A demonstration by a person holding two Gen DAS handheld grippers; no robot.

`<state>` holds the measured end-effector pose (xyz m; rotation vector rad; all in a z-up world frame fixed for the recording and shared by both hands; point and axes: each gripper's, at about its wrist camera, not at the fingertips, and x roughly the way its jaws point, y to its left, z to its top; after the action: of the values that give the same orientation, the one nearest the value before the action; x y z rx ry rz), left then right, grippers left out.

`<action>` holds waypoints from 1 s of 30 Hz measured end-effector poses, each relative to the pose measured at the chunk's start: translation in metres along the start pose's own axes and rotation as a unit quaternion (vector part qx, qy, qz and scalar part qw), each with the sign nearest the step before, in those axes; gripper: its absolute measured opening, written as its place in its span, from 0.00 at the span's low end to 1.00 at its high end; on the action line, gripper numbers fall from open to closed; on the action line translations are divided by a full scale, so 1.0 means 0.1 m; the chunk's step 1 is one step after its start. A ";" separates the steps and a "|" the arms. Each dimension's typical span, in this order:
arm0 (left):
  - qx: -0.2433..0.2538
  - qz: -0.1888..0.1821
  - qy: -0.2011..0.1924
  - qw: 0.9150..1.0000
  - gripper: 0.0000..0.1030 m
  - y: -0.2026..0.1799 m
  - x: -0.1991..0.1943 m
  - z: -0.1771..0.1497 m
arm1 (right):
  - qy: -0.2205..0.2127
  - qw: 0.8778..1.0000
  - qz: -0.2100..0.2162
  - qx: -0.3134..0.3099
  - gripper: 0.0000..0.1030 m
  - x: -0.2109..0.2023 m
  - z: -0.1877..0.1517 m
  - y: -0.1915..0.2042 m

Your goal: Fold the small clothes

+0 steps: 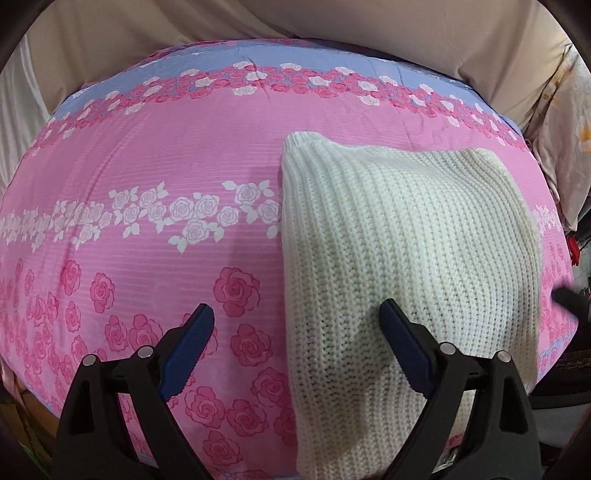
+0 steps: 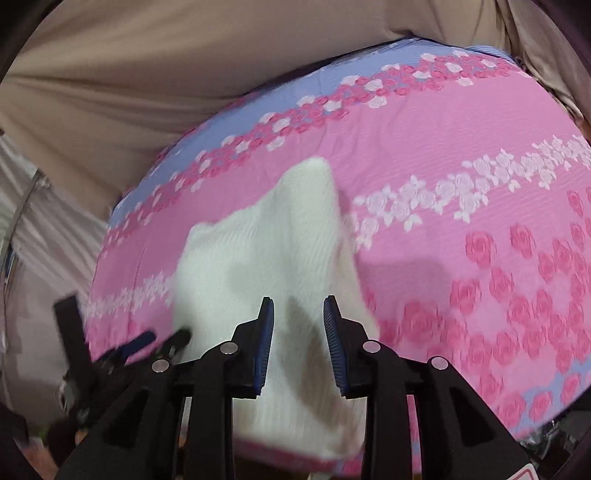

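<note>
A cream knitted sweater (image 1: 402, 258) lies folded into a narrow block on the pink rose-print bed cover (image 1: 147, 177). My left gripper (image 1: 297, 314) is open and empty, above the sweater's near left edge; its right finger is over the knit, its left finger over the cover. In the right wrist view the sweater (image 2: 273, 236) is blurred by motion. My right gripper (image 2: 298, 306) is open and empty, hovering over the sweater's near end. The left gripper (image 2: 147, 343) shows blurred at lower left in that view.
Beige sheets (image 1: 332, 22) are bunched along the far side of the bed. A floral pillow (image 1: 569, 122) sits at the far right. The cover's edge drops off at the near side (image 2: 295, 458). Dark clutter lies at the right (image 1: 576, 354).
</note>
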<state>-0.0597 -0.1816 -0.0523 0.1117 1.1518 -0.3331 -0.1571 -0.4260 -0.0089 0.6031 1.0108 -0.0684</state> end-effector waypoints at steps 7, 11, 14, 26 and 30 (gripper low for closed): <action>0.005 -0.002 0.004 1.000 0.87 0.03 -0.02 -0.04 | 0.085 0.995 -0.043 0.001 0.13 0.49 -0.69 -0.16; -0.030 -0.051 -0.001 0.998 0.87 0.18 -0.20 -0.01 | 0.038 0.999 -0.030 0.017 0.29 0.08 -0.52 -0.13; -0.069 -0.081 0.000 0.994 0.88 0.22 -0.21 0.10 | -0.020 0.999 -0.021 0.032 0.57 -0.14 -0.27 -0.23; -0.046 -0.023 0.004 0.999 0.88 0.06 0.20 0.47 | -0.002 0.993 0.119 0.007 0.14 0.55 0.82 0.01; -0.037 -0.030 0.016 0.999 0.89 0.08 0.28 0.42 | 0.016 0.997 0.051 0.049 0.16 0.77 0.65 -0.34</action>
<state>-0.0097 -0.1903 -0.0615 0.0185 1.1993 -0.3423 -0.0760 -0.4711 -0.0610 0.7453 1.0102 -0.0189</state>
